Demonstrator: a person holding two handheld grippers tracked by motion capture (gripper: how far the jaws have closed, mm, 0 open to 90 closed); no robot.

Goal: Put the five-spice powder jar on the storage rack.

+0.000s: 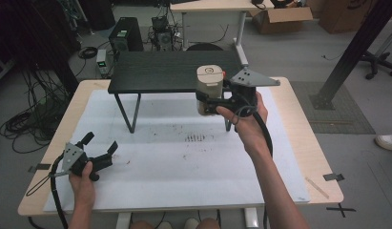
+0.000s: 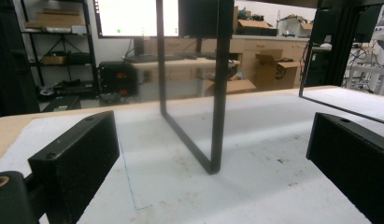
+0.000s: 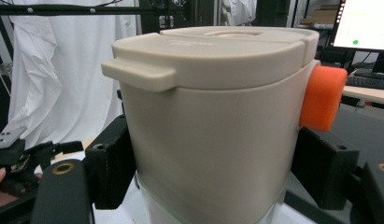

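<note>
A beige canister (image 1: pixel 209 88) with a lid and an orange knob (image 3: pixel 322 98) is held in the air at the front right edge of the black raised shelf (image 1: pixel 170 71). My right gripper (image 1: pixel 210 102) is shut on the canister (image 3: pixel 213 126), one jaw on each side of its lower body. My left gripper (image 1: pixel 100 143) rests near the table's front left and is open, with nothing between its jaws. In the left gripper view the jaws stand wide apart in front of the shelf's black leg (image 2: pixel 217 93).
A white sheet (image 1: pixel 179 157) covers the wooden table (image 1: pixel 322 157), with dark smudges near its middle. The shelf stands on thin black legs (image 1: pixel 129 112) at the back. Computers, cables and cardboard boxes lie on the floor beyond.
</note>
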